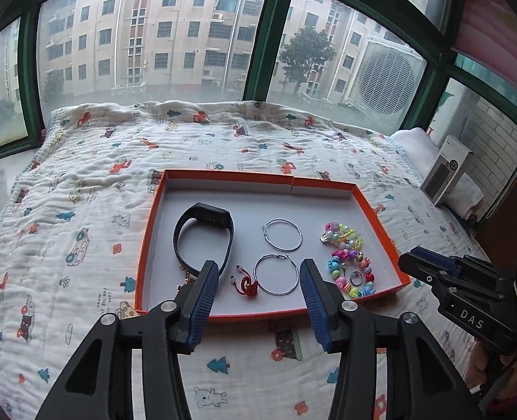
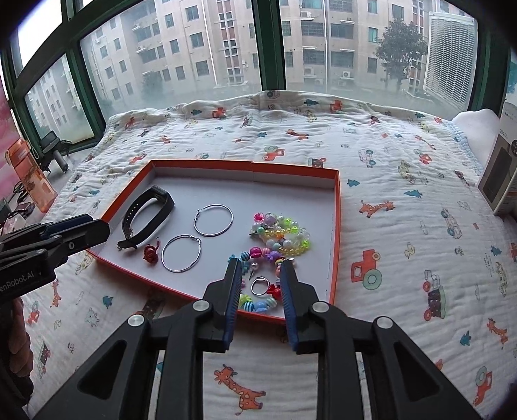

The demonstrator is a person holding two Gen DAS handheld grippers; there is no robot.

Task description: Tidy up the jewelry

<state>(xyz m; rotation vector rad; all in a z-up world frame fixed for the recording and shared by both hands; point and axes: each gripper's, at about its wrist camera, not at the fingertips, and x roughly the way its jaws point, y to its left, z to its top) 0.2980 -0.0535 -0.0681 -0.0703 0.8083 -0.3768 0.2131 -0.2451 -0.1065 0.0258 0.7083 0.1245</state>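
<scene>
In the tray (image 1: 381,231), watch band (image 1: 202,238) lies left of hoops (image 1: 282,233), beads (image 1: 346,241) right.

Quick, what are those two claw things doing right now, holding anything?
Left gripper: open, holding nothing.
Right gripper: fingers slightly apart, holding nothing.

Jewelry crowds the lower half of the tray (image 1: 328,186), its upper half lies bare, and blanket (image 1: 94,161) around stays open.

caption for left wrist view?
Open left gripper above orange tray holding black wristband, hoop earrings, beaded bracelets.
</scene>
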